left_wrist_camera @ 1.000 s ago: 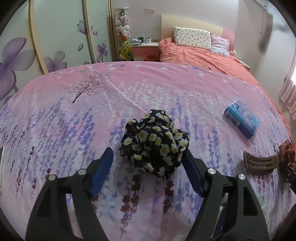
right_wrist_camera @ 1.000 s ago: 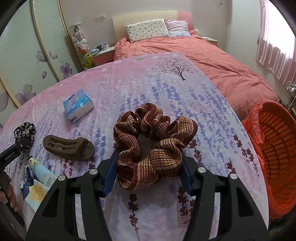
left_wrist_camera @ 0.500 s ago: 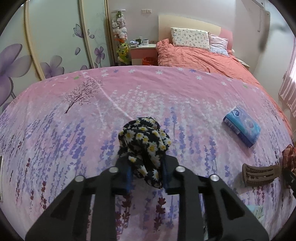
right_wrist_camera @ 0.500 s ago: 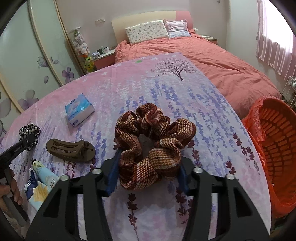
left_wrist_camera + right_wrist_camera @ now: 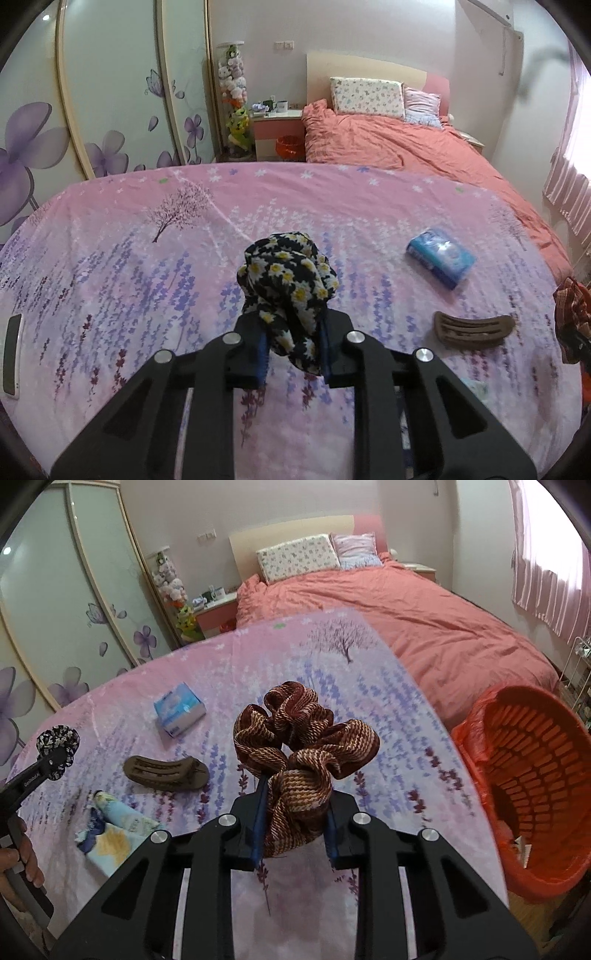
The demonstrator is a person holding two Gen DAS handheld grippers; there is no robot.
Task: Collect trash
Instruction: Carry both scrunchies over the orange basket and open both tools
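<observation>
On the pink bedsheet (image 5: 110, 266), each gripper clenches a scrunchie; hair clip (image 5: 166, 773) and tissue pack (image 5: 179, 709) nearby.

Bedroom backdrop behind a cloth-covered counter.

A pink cloth printed with lavender sprigs and trees (image 5: 155, 266) covers the counter. Beyond it stands a bed under a rumpled coral duvet (image 5: 399, 144), with a floral pillow (image 5: 365, 94) and a striped pink pillow (image 5: 421, 105) against a pale headboard. A pink bedside cabinet (image 5: 277, 129) carries mugs, next to a tall clear tube of plush toys (image 5: 232, 88). Wardrobe doors with purple flowers (image 5: 103, 110) line the left wall; pink striped curtains (image 5: 546, 576) hang at right.
</observation>
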